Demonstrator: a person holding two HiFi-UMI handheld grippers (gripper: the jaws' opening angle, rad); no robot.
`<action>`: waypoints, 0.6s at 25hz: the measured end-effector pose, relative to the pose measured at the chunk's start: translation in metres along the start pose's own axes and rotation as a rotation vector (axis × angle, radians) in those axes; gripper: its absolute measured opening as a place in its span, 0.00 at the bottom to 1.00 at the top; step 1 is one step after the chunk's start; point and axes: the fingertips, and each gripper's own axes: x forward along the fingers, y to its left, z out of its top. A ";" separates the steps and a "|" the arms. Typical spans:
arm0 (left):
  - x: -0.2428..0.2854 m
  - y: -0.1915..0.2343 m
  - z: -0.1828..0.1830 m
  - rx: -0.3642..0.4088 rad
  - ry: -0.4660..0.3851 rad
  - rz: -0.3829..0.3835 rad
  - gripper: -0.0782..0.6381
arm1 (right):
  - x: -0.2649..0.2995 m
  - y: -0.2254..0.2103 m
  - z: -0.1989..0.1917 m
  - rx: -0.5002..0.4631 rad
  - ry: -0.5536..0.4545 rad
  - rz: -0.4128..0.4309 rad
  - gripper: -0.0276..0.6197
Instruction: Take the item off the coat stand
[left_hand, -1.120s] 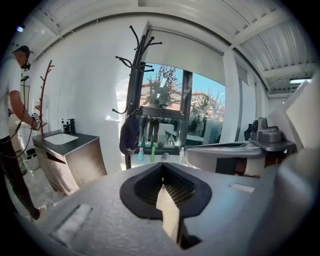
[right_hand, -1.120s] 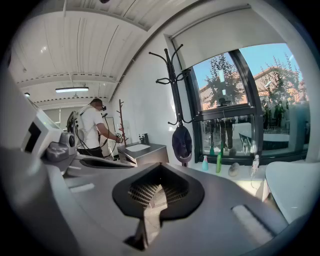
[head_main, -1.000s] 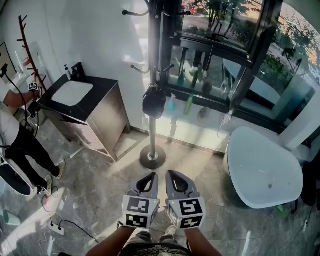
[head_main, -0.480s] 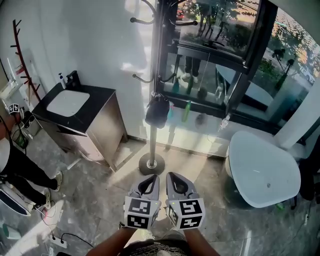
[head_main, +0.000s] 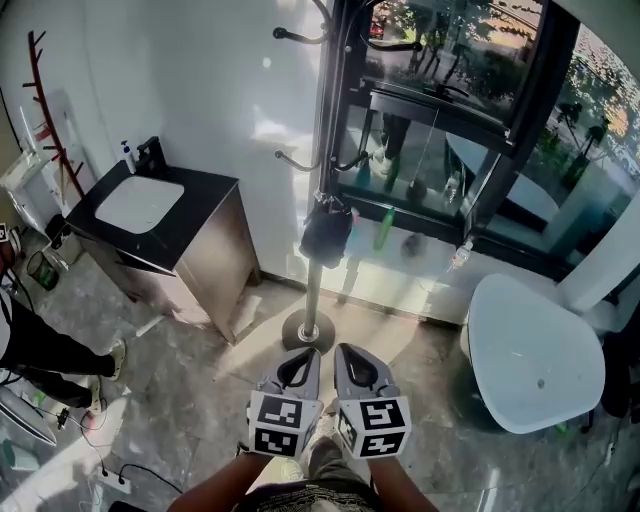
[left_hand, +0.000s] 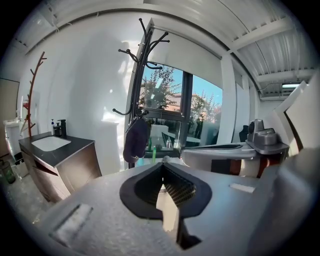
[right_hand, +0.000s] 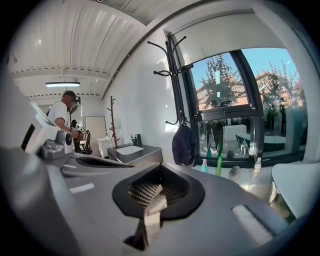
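Evidently only approaching, the left gripper (head_main: 298, 356) and right gripper (head_main: 348, 352) have fingers closed and empty, well apart from the bag (head_main: 326, 232) hanging on the stand (head_main: 314, 292), so one must reach in, open and unhook it.

We shuffled in a bit, so the coat stand (head_main: 308, 328) and the dark bag (head_main: 326, 232) on it ended up closer ahead of the jaws.

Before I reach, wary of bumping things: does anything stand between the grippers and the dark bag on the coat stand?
Nothing visible: only floor separates the left gripper and right gripper from the dark bag on the coat stand.
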 end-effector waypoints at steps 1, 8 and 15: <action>0.005 0.002 0.002 -0.001 0.001 0.004 0.12 | 0.005 -0.003 0.002 0.000 0.001 0.004 0.05; 0.041 0.017 0.017 -0.005 0.006 0.034 0.12 | 0.043 -0.027 0.014 -0.012 0.002 0.029 0.05; 0.072 0.023 0.027 -0.017 0.032 0.055 0.12 | 0.072 -0.046 0.020 -0.029 0.026 0.058 0.05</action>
